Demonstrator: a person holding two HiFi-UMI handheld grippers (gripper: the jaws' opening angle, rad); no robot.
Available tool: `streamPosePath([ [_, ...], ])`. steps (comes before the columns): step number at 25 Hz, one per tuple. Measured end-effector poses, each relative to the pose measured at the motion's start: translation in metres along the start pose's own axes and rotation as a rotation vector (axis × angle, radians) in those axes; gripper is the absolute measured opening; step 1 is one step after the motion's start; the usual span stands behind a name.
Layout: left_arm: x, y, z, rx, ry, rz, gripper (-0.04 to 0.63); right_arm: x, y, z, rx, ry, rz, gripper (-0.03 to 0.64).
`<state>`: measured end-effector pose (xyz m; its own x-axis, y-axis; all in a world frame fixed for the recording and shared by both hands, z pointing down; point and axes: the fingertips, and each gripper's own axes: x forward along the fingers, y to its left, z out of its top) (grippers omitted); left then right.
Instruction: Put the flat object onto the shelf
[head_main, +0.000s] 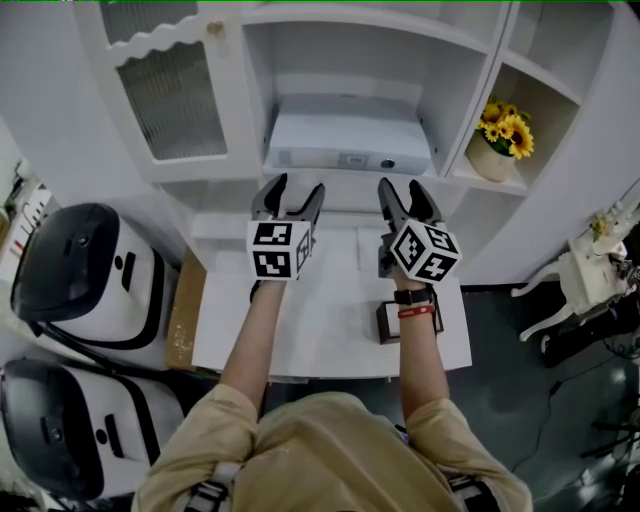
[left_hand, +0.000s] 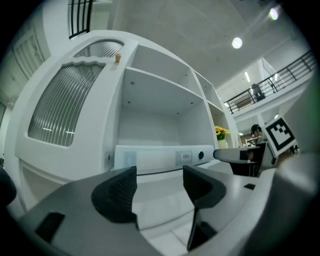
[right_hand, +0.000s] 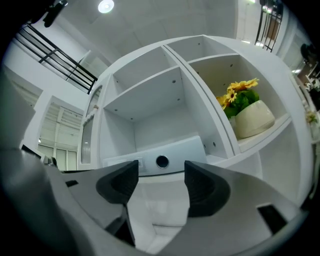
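Dark jaws of the left tool (head_main: 297, 190) stand apart and empty, pointing level at the left half of the flat object (head_main: 350, 135). That white slab lies straight ahead of both tools on the cabinet's lower middle shelf (head_main: 350, 186), its long axis running side to side. Beside it, the right tool (head_main: 402, 190), jaws also apart and empty, faces its right half, about equally near; placing looks done.

I faced the white shelf unit (head_main: 478, 95). Its middle compartment held 1 flat white box (head_main: 350, 140), and the compartment to the right held 1 pot of sunflowers (head_main: 500, 148). The white table (head_main: 320, 330) below carried 1 small dark object (head_main: 386, 322).
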<state>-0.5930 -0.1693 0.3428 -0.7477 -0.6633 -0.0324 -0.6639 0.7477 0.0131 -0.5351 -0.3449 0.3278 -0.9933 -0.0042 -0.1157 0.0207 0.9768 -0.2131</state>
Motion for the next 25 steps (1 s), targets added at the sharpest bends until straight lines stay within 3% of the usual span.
streamPosePath([
  [8, -0.040, -0.015, -0.023, -0.010, -0.010, 0.010, 0.255, -0.044, -0.001, -0.028, -0.052, 0.049, -0.034, 0.265],
  [18, -0.083, -0.039, -0.062, -0.009, 0.024, 0.017, 0.141, -0.101, -0.006, -0.054, -0.121, 0.072, -0.078, 0.159],
  [25, -0.111, -0.048, -0.078, 0.021, 0.021, 0.045, 0.075, -0.130, -0.007, -0.075, -0.115, 0.097, -0.083, 0.096],
])
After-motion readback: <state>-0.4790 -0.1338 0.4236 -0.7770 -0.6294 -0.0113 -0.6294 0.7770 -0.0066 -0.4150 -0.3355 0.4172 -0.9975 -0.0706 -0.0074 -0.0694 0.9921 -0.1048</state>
